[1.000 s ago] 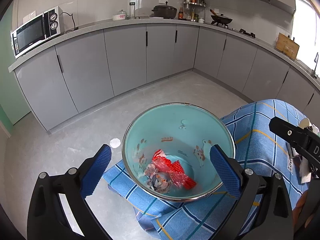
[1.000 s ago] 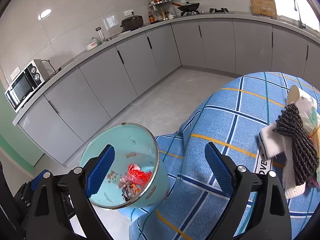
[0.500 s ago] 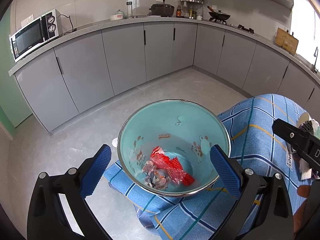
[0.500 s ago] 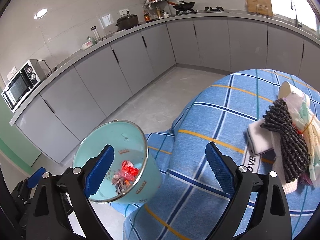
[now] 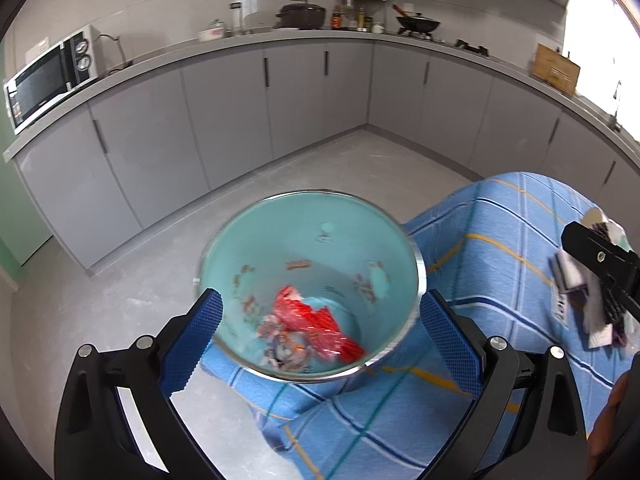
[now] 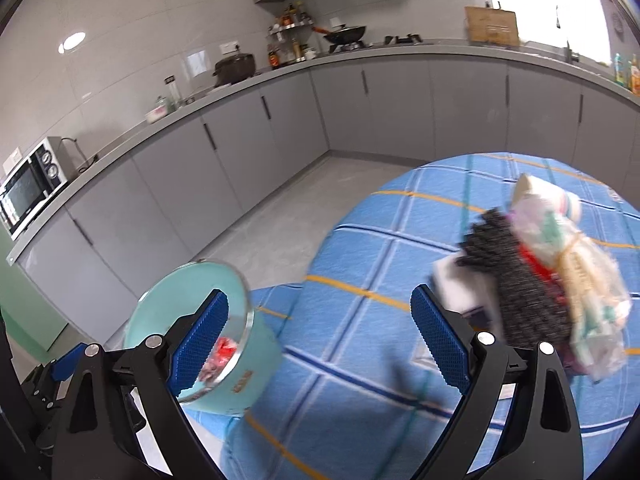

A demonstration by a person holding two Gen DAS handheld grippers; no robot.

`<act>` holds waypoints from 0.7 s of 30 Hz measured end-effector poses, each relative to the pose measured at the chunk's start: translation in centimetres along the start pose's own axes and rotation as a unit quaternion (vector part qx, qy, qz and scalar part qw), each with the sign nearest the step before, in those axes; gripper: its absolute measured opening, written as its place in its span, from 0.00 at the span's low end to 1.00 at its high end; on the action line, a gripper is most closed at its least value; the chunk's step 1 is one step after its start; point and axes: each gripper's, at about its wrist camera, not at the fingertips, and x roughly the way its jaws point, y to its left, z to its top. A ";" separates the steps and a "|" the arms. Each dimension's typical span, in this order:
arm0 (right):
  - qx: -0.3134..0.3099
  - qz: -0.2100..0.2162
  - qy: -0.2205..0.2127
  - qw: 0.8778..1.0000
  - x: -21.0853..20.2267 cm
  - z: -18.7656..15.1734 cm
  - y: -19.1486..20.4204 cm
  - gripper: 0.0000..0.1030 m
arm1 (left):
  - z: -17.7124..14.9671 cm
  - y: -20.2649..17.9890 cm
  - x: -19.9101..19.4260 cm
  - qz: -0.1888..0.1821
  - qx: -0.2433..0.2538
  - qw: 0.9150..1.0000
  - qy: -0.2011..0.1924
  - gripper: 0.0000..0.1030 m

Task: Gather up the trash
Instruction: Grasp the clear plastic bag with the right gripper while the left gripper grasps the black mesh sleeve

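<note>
A teal bucket (image 5: pixel 320 248) with a metal rim stands on the blue checked tablecloth (image 5: pixel 500 248) at the table's corner. It holds a red wrapper (image 5: pixel 316 320) and crumpled scraps (image 5: pixel 284 346). My left gripper (image 5: pixel 320 336) is open, its pads on either side of the bucket's near rim. My right gripper (image 6: pixel 320 340) is open and empty above the cloth (image 6: pixel 360 360), with the bucket (image 6: pixel 224 360) at its left finger. To its right lies a pile: a black woven piece (image 6: pixel 516 276), a white folded item (image 6: pixel 456 288) and a plastic bag of wrappers (image 6: pixel 576 272).
Grey kitchen cabinets (image 5: pixel 224 120) run along the far walls, with a microwave (image 5: pixel 44 80), a pot and a wok on the counter. The grey floor (image 5: pixel 120 280) lies beyond the table's edge. The right gripper's finger (image 5: pixel 600 264) shows in the left wrist view.
Both grippers have swung; the bucket has shifted left in the right wrist view and the pile of items has come nearer to the right gripper. Both stay open.
</note>
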 end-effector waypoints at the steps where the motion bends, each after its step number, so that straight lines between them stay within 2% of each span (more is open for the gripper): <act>1: 0.001 -0.005 -0.004 1.000 -0.3 0.1 -0.7 0.89 | 0.0 -0.9 0.0 -0.007 0.006 1.000 0.000 0.94; 9: 0.009 -0.077 -0.041 0.996 -3.8 1.2 -7.7 0.87 | 0.4 -7.9 -0.2 -0.054 0.057 0.997 -0.009 0.94; 12: 0.019 -0.105 -0.048 0.993 -4.8 1.5 -11.1 0.81 | 0.5 -10.6 -0.2 -0.069 0.070 0.995 -0.011 0.94; 14: 0.022 -0.116 -0.042 0.992 -4.9 1.3 -12.7 0.73 | 0.6 -12.4 0.0 -0.083 0.072 0.994 -0.008 0.94; 17: 0.033 -0.128 -0.033 0.991 -4.8 1.0 -15.1 0.65 | 0.8 -14.5 0.3 -0.103 0.069 0.992 0.002 0.93; 21: 0.046 -0.131 -0.022 0.990 -4.7 0.3 -17.4 0.62 | 0.6 -17.4 0.4 -0.123 0.074 0.990 0.008 0.90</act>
